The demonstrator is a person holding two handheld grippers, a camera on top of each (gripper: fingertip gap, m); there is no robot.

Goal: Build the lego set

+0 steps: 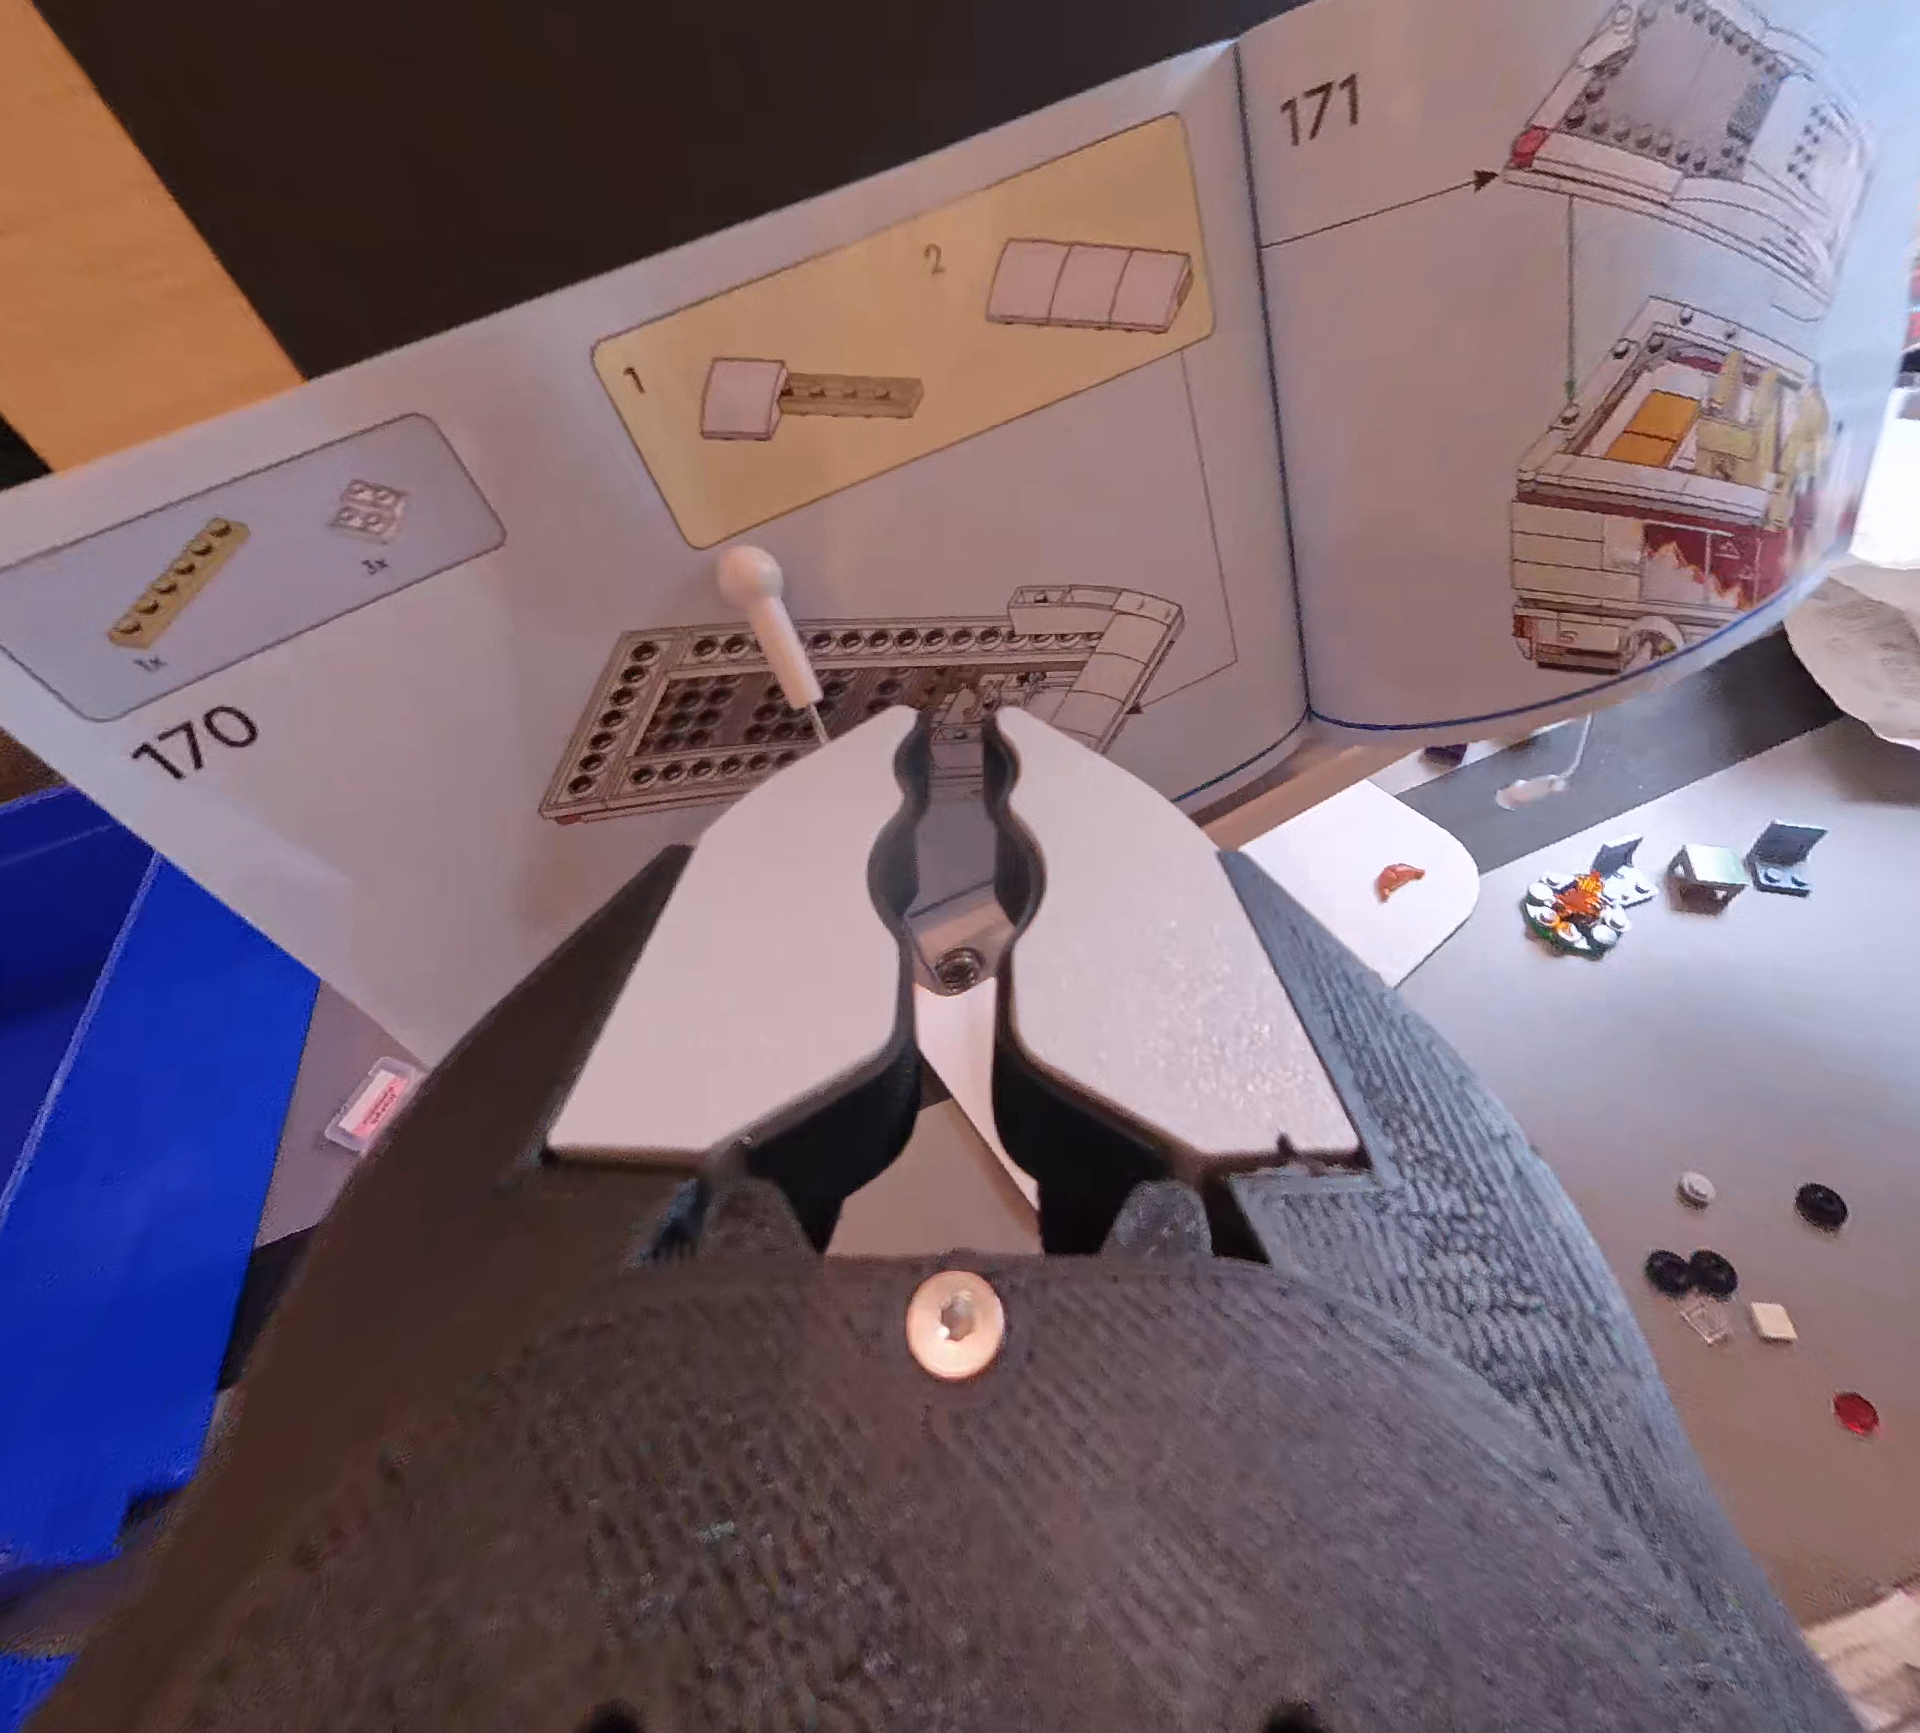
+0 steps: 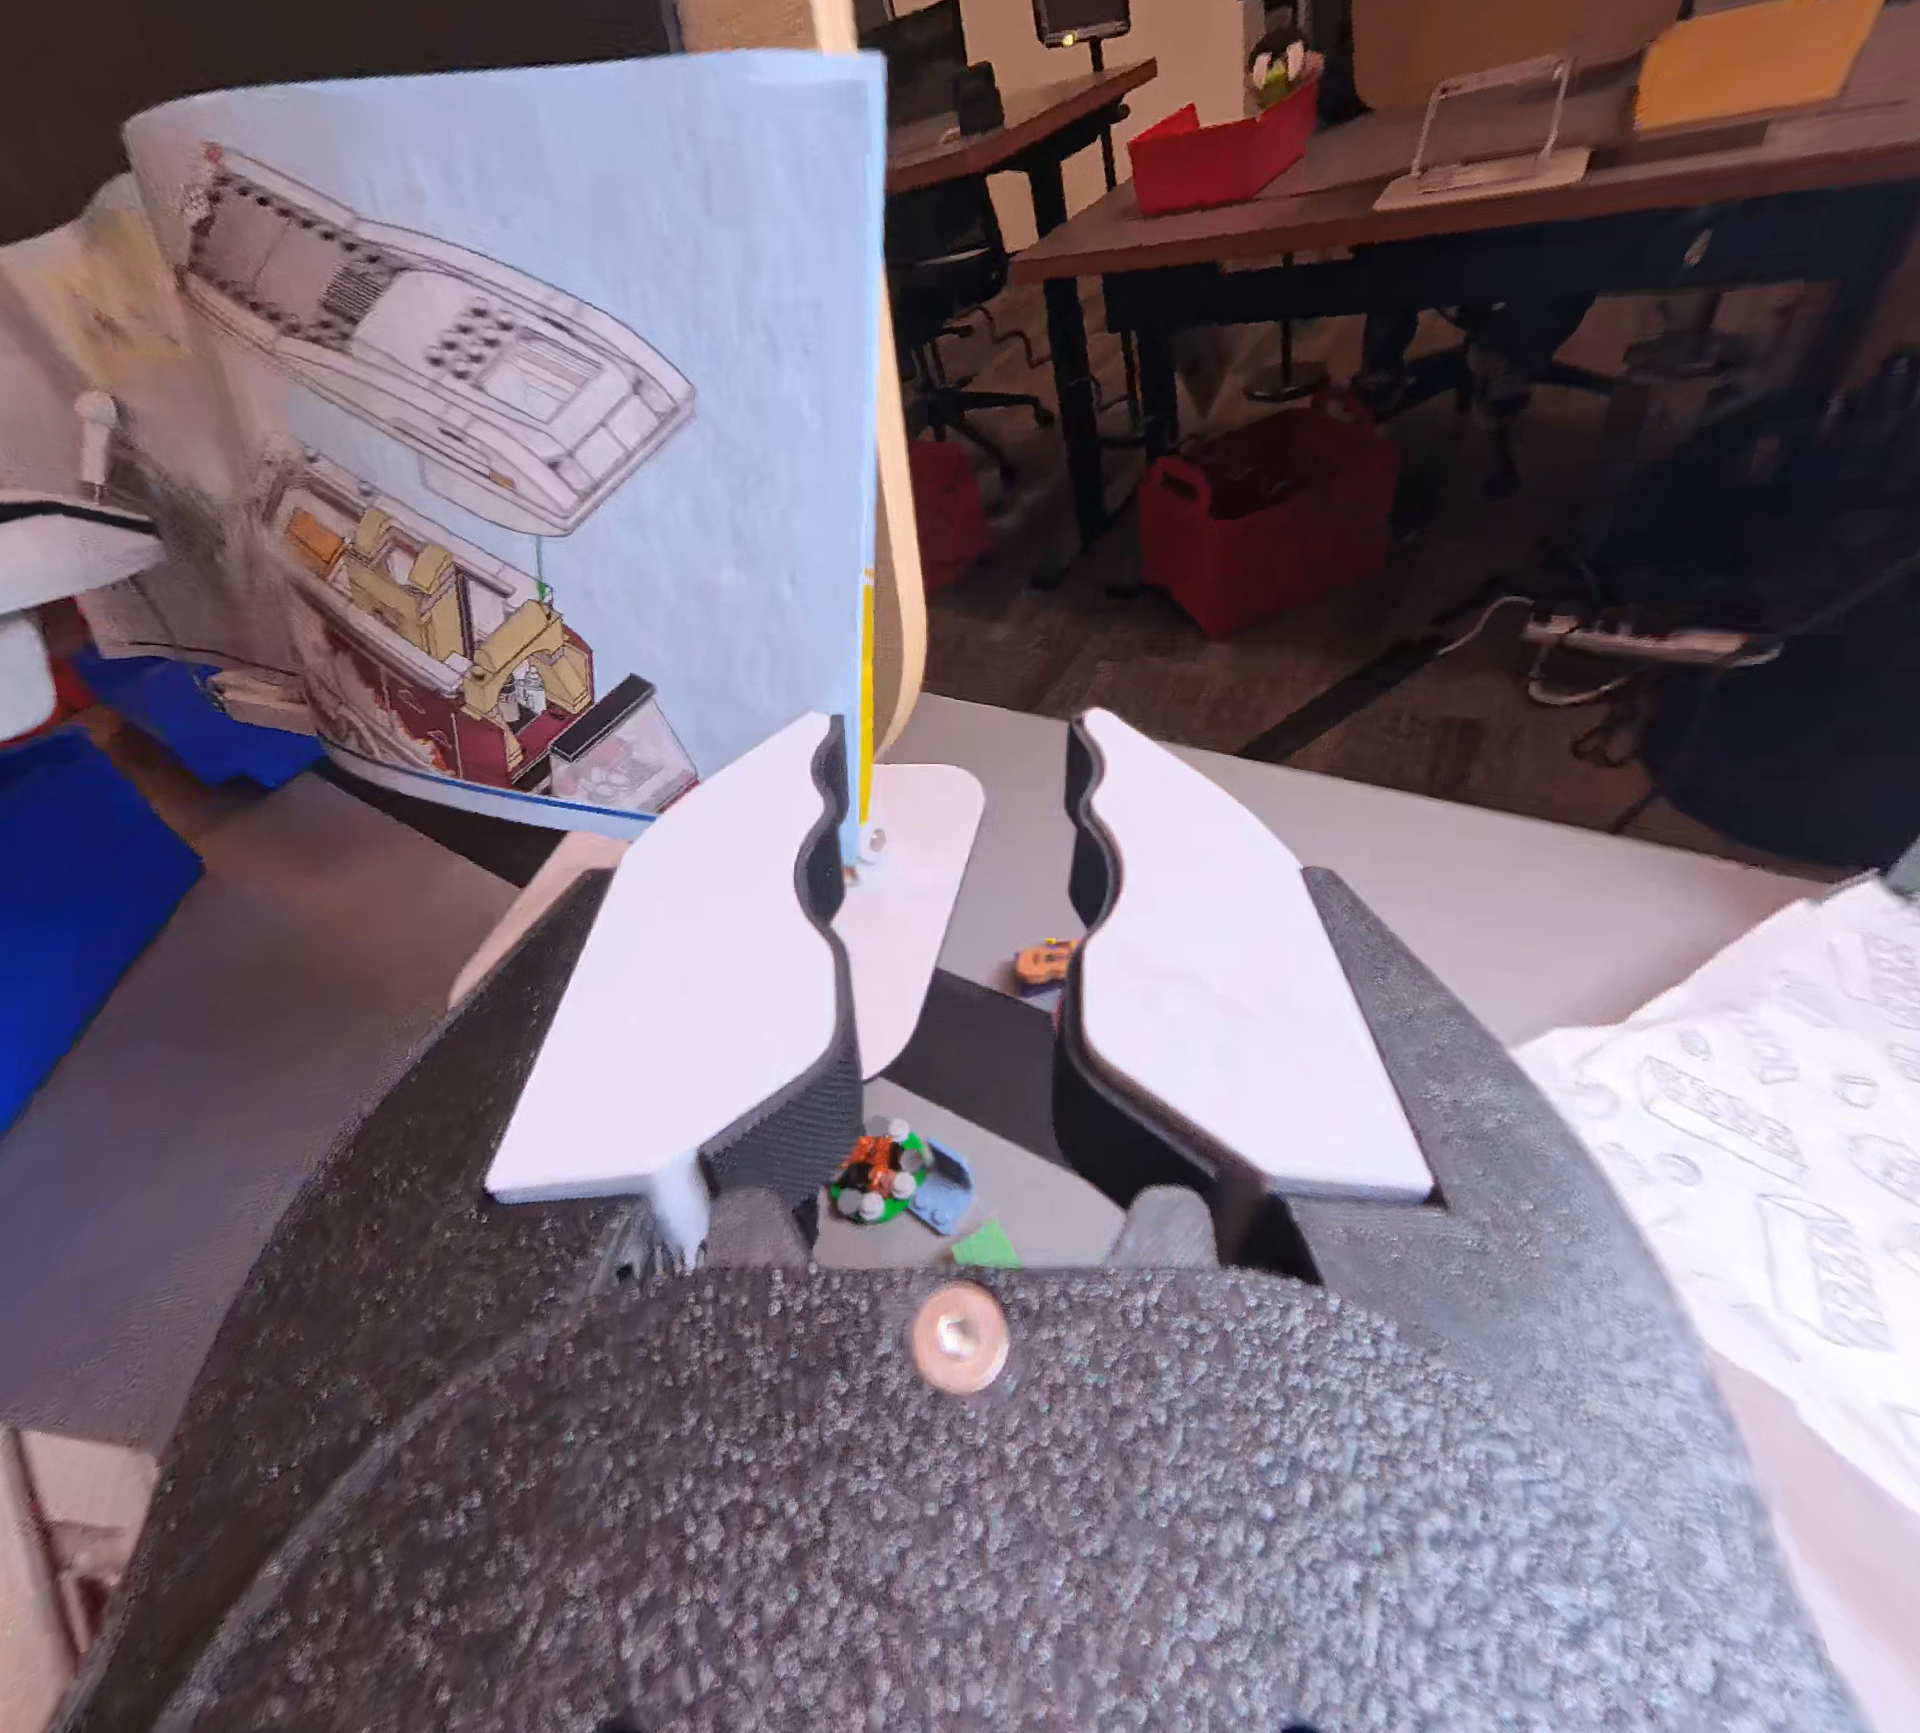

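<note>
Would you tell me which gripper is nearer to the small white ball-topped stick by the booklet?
Left. The left gripper has its fingertips just beside the stick; the right gripper is at the far page edge of the booklet.

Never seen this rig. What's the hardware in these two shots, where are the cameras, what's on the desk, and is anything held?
There is no robot here. A person holds a pair of tongs in each hand, and each pair carries a camera looking forward along its two fingers. One picture comes from the left tongs, the other from the right tongs.

Both face an open brick-building instruction booklet standing upright over a grey table. A white ball-headed pin stands in front of the page. Small brick parts lie to the right and a blue bin sits to the left.

The left tongs are nearly closed, with a slim gap, and grip nothing plainly. The right tongs are wide open, and the page's outer edge stands beside one finger, unclamped.
</note>
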